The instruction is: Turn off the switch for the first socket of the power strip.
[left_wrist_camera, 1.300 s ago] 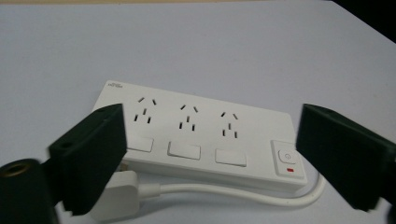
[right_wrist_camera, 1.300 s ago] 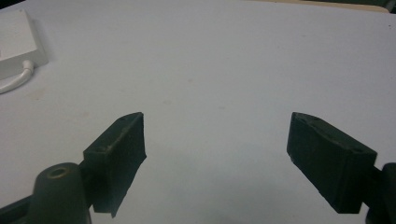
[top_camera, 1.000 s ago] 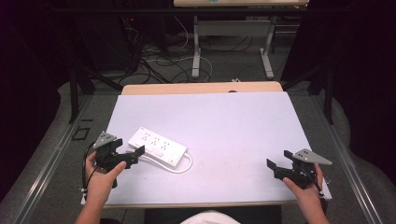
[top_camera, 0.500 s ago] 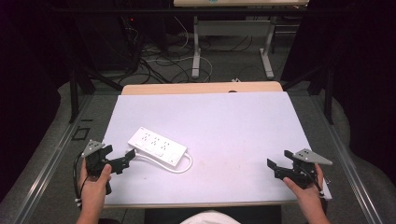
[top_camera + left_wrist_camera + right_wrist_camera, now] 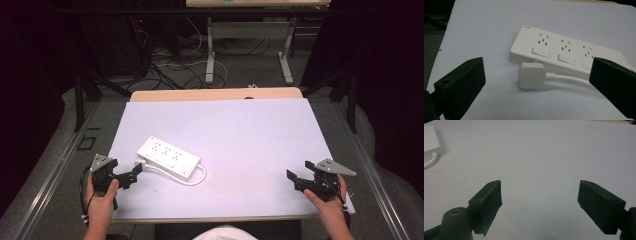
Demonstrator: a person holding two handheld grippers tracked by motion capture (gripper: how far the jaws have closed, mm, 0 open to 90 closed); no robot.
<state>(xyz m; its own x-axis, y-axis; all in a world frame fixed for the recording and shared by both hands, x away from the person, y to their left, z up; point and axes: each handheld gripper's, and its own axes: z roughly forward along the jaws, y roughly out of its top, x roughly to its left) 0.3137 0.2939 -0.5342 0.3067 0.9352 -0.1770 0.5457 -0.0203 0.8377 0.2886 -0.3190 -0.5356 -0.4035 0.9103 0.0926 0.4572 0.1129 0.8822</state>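
Note:
A white power strip (image 5: 169, 158) (image 5: 566, 52) lies flat left of centre on the white table top (image 5: 240, 135). Its white plug (image 5: 532, 75) (image 5: 139, 164) rests on the table against the strip's near side, with the cord (image 5: 197, 178) (image 5: 570, 78) looping back to the strip's right end (image 5: 431, 141). My left gripper (image 5: 131, 176) (image 5: 536, 82) is open near the table's front left, its jaws to either side of the plug without touching it. My right gripper (image 5: 296, 181) (image 5: 539, 202) is open at the front right, over bare table, with nothing between its jaws.
A wooden strip (image 5: 215, 94) borders the table's far edge. Beyond it stand a desk's metal legs (image 5: 210, 55) and loose cables (image 5: 170, 65) on a dark floor. Metal rails (image 5: 55, 170) run along both sides of the table.
My left gripper has drawn back toward the table's front left corner and turned its jaws toward the strip's plug. The right gripper and the power strip have stayed in place.

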